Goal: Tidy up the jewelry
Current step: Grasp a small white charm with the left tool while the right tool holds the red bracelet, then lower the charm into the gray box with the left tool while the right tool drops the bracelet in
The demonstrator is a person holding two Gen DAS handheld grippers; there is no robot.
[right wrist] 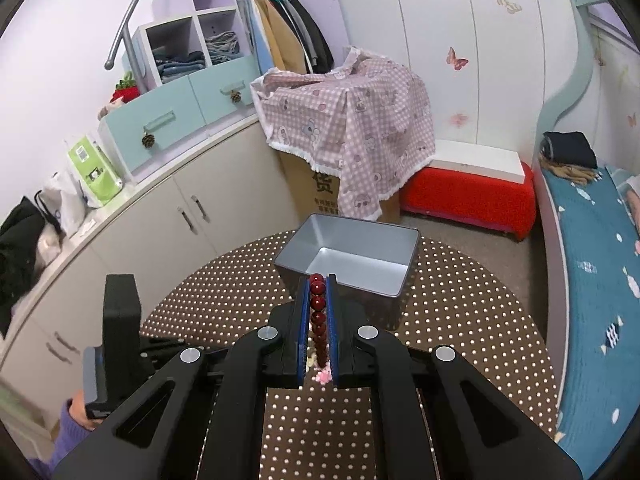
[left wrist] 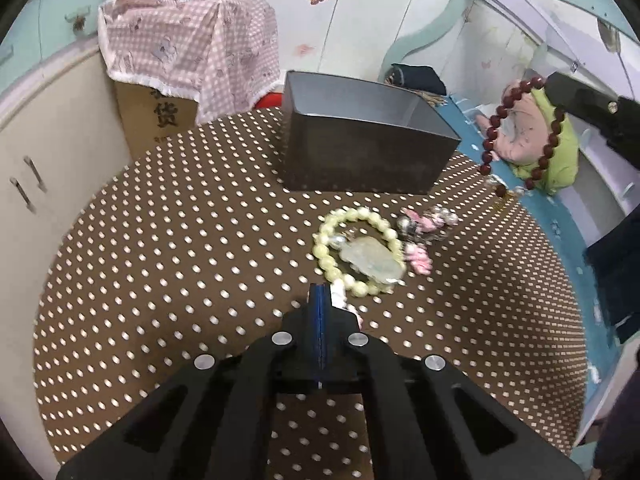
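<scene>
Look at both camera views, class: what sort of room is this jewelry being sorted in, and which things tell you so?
Most likely a bedroom. A bed with a blue cover runs along one side, hanging clothes fill an open wardrobe, and folded jeans sit in cubby shelves above cabinets.

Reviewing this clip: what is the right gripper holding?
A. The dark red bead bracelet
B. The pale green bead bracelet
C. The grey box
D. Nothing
A: the right gripper is clamped on the dark red bead bracelet, which hangs in the air to the right of the grey box.
</scene>
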